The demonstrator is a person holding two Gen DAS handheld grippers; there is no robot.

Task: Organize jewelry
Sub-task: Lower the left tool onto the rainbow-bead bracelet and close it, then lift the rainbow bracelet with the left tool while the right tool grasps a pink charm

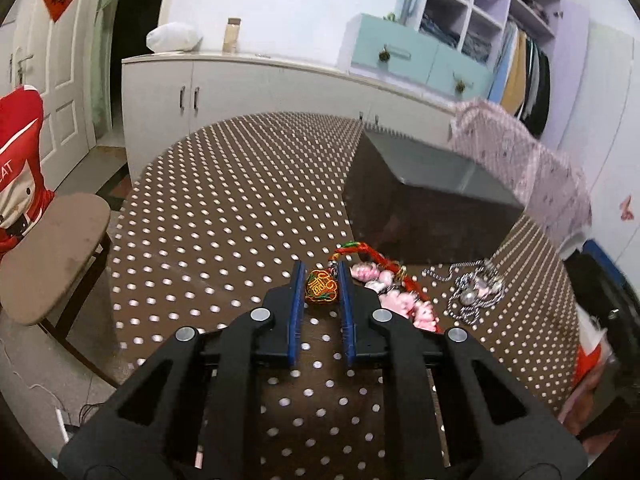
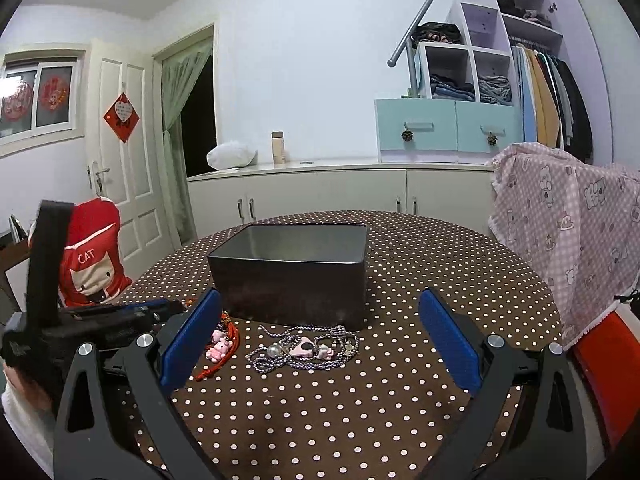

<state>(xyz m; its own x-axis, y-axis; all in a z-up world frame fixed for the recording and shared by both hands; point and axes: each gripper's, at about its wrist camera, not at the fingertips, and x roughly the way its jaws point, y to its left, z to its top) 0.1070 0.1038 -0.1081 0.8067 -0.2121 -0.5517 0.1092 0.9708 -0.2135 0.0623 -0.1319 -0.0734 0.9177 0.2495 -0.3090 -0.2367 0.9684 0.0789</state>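
Two jaws of our left gripper (image 1: pixel 320 280) flank the embroidered charm (image 1: pixel 320 289); we cannot tell whether they press it. Our right gripper (image 2: pixel 320 332) stands wide open over the beaded chain (image 2: pixel 304 346). Its blue pad hides part of the red cord bracelet (image 2: pixel 222 344) beside the dark box (image 2: pixel 292 276) on the table (image 2: pixel 440 256).

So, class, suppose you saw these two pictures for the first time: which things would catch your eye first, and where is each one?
First, the left claw, its blue pads closed around an orange embroidered charm on the brown polka-dot tablecloth. Next, the dark rectangular tin box at the table's middle, with a silver bead chain heaped just before it. The right claw stands wide open over that chain, holding nothing.
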